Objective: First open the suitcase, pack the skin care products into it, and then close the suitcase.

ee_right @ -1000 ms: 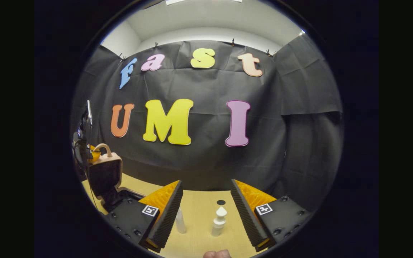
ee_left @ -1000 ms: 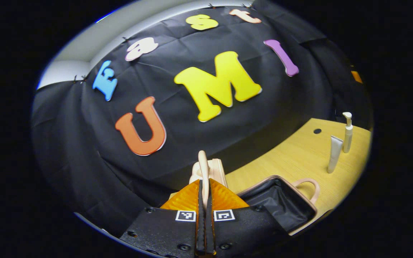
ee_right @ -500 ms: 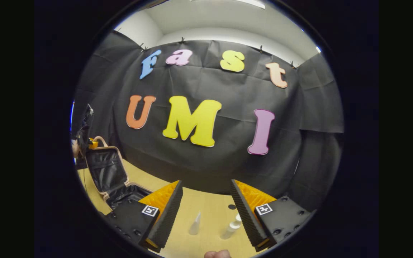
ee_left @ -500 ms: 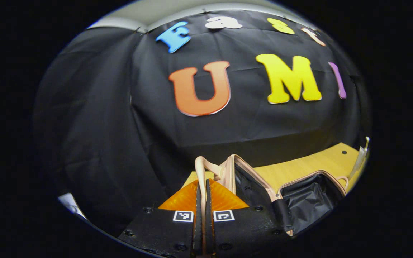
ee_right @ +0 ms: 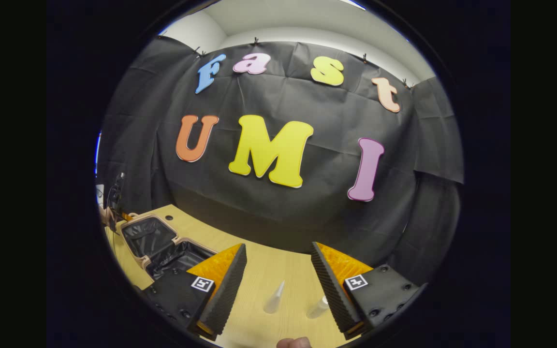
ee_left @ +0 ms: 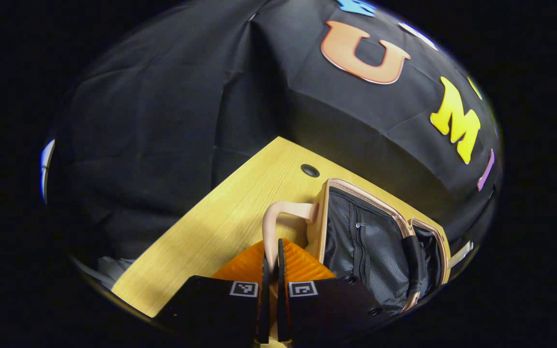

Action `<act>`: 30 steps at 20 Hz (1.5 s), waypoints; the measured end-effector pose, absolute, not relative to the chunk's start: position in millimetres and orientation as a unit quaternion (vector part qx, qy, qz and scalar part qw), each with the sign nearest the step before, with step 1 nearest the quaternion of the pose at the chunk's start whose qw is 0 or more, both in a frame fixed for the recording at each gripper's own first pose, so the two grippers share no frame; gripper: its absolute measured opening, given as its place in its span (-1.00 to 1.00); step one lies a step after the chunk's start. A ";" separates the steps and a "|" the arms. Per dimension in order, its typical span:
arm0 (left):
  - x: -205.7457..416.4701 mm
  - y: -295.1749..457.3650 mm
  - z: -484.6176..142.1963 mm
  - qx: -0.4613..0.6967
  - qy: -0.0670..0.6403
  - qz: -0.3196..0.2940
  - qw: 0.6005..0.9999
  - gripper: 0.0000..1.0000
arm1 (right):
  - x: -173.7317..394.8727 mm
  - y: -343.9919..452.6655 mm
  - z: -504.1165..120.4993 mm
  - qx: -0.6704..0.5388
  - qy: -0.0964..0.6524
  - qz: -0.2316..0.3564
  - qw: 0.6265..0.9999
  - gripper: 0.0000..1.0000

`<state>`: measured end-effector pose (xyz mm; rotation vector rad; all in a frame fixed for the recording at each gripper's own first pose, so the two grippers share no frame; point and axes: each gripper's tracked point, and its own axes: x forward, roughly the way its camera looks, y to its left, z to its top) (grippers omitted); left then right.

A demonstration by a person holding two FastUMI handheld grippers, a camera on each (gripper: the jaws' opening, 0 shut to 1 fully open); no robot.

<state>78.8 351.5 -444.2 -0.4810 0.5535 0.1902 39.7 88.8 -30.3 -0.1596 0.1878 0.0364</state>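
Note:
The beige suitcase (ee_left: 373, 241) lies open on the wooden table (ee_left: 211, 232), its black lining showing. My left gripper (ee_left: 271, 251) is shut on the beige handle (ee_left: 281, 212) of the lid, which lies low over the table. In the right gripper view the open suitcase (ee_right: 162, 244) is at the far left, with the left gripper (ee_right: 114, 212) and a hand at its far end. My right gripper (ee_right: 278, 290) is open and holds nothing. Between and beyond its fingers stand a white tube (ee_right: 273, 298) and a white pump bottle (ee_right: 318, 307).
A dark round hole (ee_left: 310, 170) is set in the table just beyond the lid. The black cloth wall closes the table's back and left sides. Bare tabletop (ee_right: 269, 268) stretches between the suitcase and the two products. A pale tube (ee_left: 460, 253) shows past the suitcase.
My left gripper has swung the lid by its handle from upright down toward the table, laying the suitcase wide open. The right gripper has shifted a little; the products now lean in its view.

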 end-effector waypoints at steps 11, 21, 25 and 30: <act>40.3 338.5 -303.3 -0.132 0.171 0.202 0.955 0.88 | 36.4 58.9 -34.4 -0.029 0.089 0.014 0.996 0.59; 20.5 119.1 -187.9 -0.108 0.096 0.146 0.979 0.95 | 16.1 -38.3 -43.8 -0.003 0.075 -0.014 0.997 0.59; 23.0 4.2 -196.6 -0.059 0.104 0.086 0.989 1.00 | 7.5 -72.2 -56.6 0.003 0.086 -0.017 0.996 0.60; 28.4 -134.5 -222.9 -0.042 0.121 -0.038 0.991 0.96 | -2.2 -113.9 -84.8 -0.003 0.112 -0.032 0.993 0.56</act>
